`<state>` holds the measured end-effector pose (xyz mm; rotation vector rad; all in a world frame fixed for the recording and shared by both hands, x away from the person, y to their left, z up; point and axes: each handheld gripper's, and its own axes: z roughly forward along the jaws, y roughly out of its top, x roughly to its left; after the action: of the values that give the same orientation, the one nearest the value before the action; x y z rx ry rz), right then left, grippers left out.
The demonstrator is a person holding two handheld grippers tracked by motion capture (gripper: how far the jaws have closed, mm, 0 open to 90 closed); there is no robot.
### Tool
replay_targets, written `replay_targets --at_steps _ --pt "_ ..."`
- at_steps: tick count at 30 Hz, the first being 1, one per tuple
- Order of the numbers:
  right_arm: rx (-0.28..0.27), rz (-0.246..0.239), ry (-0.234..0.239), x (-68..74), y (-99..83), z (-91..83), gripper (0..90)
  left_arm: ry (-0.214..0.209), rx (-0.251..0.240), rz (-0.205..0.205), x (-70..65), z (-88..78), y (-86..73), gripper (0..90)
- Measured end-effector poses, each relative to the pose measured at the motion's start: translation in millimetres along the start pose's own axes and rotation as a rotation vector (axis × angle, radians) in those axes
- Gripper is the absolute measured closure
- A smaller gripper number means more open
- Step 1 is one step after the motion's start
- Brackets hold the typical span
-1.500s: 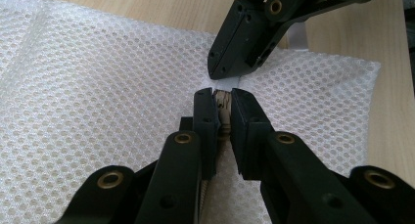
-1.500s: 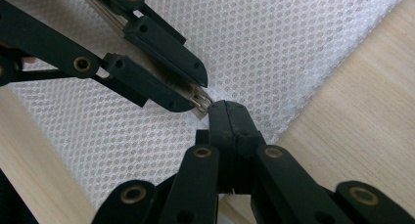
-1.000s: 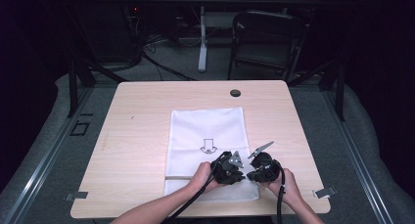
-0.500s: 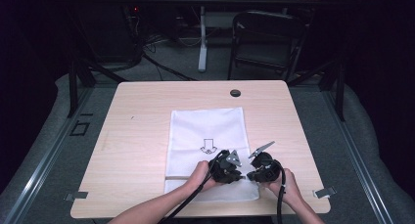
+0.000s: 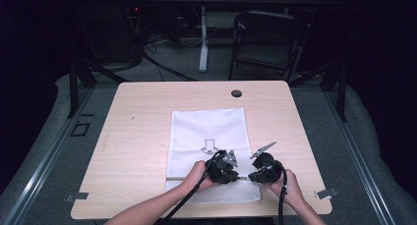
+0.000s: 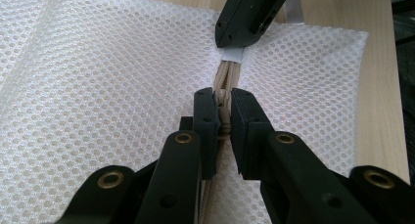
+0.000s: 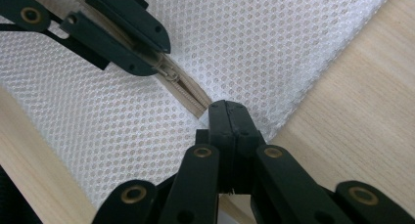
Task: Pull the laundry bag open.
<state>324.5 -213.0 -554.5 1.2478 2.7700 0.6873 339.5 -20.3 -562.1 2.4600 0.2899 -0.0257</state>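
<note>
A: Left tongs (image 6: 222, 117) clamped on the beige zipper slider (image 6: 224, 100) of the white mesh bag (image 5: 209, 131); right tongs (image 7: 229, 117) pinched shut on the bag's zipper end.

B: High view adds: bag flat on the light wooden worktop (image 5: 137, 131), black folding chair (image 5: 268, 38) behind.

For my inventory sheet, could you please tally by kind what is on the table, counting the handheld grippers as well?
White mesh zip bag: 1
Handheld grippers: 2, the left gripper shut on the bag's zipper pull, the right gripper shut on the tab at the zipper's end
Black round grommet in the tabletop: 1
Total: 4
</note>
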Motion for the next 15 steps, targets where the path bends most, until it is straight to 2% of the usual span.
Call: replay_targets --at_steps 1,3,8,13,15 --pt "0.001 -0.002 -0.001 0.1 0.0 -0.1 90.0 0.008 0.011 0.013 -0.3 -0.9 0.3 81.6" --pt "-0.004 0.003 0.002 0.3 -0.1 0.2 90.0 -0.005 0.003 0.008 0.4 -1.8 -1.1 81.5" --pt "-0.004 0.0 0.002 0.2 -0.1 0.1 90.0 0.01 0.015 0.016 0.9 -6.0 -4.1 81.5" --pt "-0.006 0.0 -0.001 0.6 -0.1 0.4 90.0 -0.004 0.011 0.008 2.3 -8.2 -7.4 81.5" --pt "-0.006 -0.001 -0.001 0.5 -0.2 0.3 90.0 -0.003 0.015 0.017 2.5 -9.6 -8.3 81.6"
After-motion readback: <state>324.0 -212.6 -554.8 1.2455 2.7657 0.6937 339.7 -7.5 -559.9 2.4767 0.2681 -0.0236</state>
